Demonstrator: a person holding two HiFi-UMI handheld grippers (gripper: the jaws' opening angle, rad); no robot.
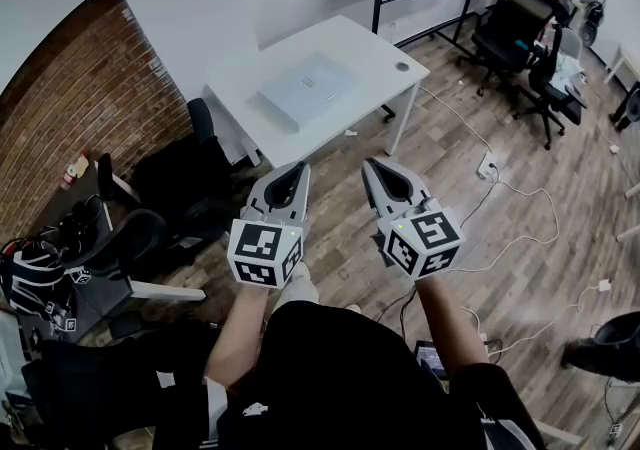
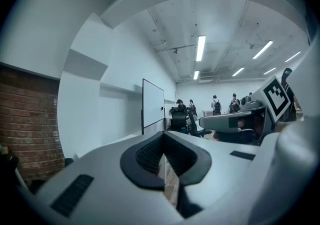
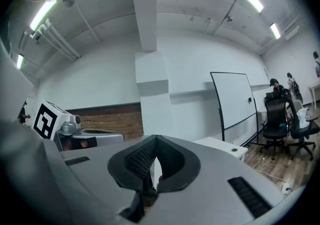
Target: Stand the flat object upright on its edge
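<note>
Two grippers hang level over the wood floor (image 1: 520,268), well short of the table; the left gripper (image 1: 297,171) has its jaws pressed together on nothing; ahead, between the pair, the flat object (image 1: 308,88) lies flat near the middle of the white table (image 1: 385,56); it is a thin, pale grey-blue rectangle with a small mark at its centre; its long axis seems to run from lower left to upper right in the head view, square with the table's edges; the right gripper (image 1: 372,166) is likewise clenched and empty; office chairs (image 1: 515,23) stand far right.
</note>
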